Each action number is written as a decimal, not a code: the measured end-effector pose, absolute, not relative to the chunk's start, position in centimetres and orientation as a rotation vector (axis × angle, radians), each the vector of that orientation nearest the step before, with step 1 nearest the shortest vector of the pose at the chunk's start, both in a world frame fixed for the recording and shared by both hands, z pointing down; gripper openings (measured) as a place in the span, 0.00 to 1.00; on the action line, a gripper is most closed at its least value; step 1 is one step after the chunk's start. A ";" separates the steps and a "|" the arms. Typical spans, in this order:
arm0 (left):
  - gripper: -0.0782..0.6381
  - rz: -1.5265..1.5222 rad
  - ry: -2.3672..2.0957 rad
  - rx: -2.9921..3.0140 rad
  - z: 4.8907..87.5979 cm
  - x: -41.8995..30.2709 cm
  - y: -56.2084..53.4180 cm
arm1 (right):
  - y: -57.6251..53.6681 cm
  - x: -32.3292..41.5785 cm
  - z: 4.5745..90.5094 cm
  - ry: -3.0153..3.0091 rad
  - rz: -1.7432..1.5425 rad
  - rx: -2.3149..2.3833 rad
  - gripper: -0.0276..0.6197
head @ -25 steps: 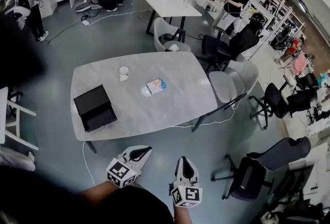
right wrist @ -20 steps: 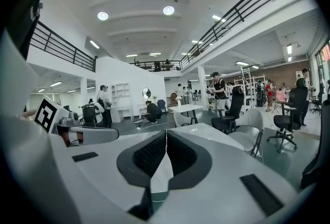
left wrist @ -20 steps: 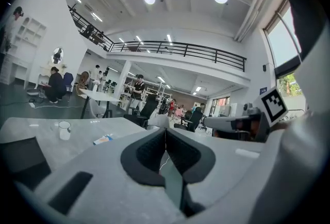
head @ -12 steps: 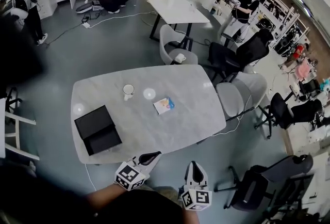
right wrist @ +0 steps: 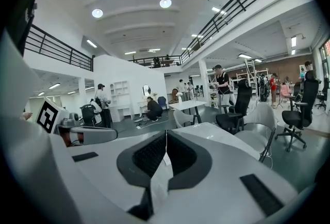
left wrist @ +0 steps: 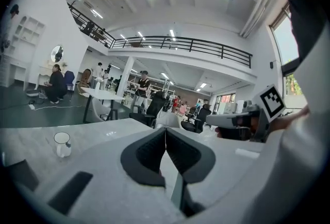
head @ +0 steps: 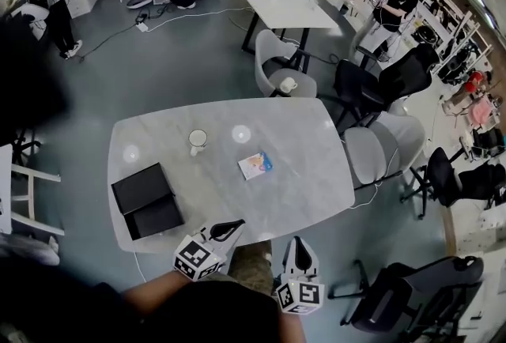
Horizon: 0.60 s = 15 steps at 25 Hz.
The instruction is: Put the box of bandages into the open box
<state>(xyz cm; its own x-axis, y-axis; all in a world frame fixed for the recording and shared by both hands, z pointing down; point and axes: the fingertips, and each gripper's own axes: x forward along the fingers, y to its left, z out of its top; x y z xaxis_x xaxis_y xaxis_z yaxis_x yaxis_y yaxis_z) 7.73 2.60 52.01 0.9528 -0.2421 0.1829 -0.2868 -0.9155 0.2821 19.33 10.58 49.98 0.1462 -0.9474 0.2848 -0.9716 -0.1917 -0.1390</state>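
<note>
Change vs 1 s back: table (head: 300, 183) lower and nearer in head view; L gripper (head: 236, 226) and R gripper (head: 300, 242) now at its near edge, were well short of it. Box of bandages (head: 255, 165), open box (head: 147, 201) and mug (head: 197, 141) in same spots on top.
L gripper: jaws fully together, nothing between; tip over table's near edge, angled toward table centre.
R gripper: jaws together too, empty; just off near edge, to right of L gripper.
Count: 2 grippers, 1 box of bandages, 1 open box, 1 mug on table; 1 more cup (head: 288, 84) on grey chair (head: 269, 53) beyond far edge.
Box of bandages: flat on table, approx mid-top, well apart from both grippers, right of open box, not in it.
Open box: black, two halves side by side, near-left part of table; interior dark, contents can't tell.
Mug: white, upright, beyond open box, left of box of bandages; fill can't tell.
</note>
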 end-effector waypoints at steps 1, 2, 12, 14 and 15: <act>0.13 0.215 -0.407 2.791 52.2 8.2 1.8 | 9.6 20.0 50.1 -1.963 0.476 2.302 0.06; 0.13 0.224 -0.427 2.784 52.5 8.6 1.0 | 8.6 20.6 50.3 -1.983 0.475 2.281 0.06; 0.13 0.353 -0.628 2.745 55.1 16.5 -8.3 | -2.6 29.9 52.2 -2.159 0.584 2.130 0.06; 0.13 0.404 -0.630 2.731 56.4 17.7 -9.9 | -4.2 31.1 52.9 -2.192 0.596 2.083 0.06; 0.13 0.424 -0.632 2.717 57.2 18.1 -10.6 | -5.0 31.5 53.4 -2.206 0.609 2.058 0.06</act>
<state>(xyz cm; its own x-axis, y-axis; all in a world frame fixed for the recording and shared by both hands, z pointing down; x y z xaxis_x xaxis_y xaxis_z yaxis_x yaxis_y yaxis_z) 18.15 -10.59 57.21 0.8581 -0.3730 0.3529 -0.4678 -0.8514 0.2374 31.52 -5.01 53.37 -0.1050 -0.9450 0.3098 -0.9702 0.0289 -0.2406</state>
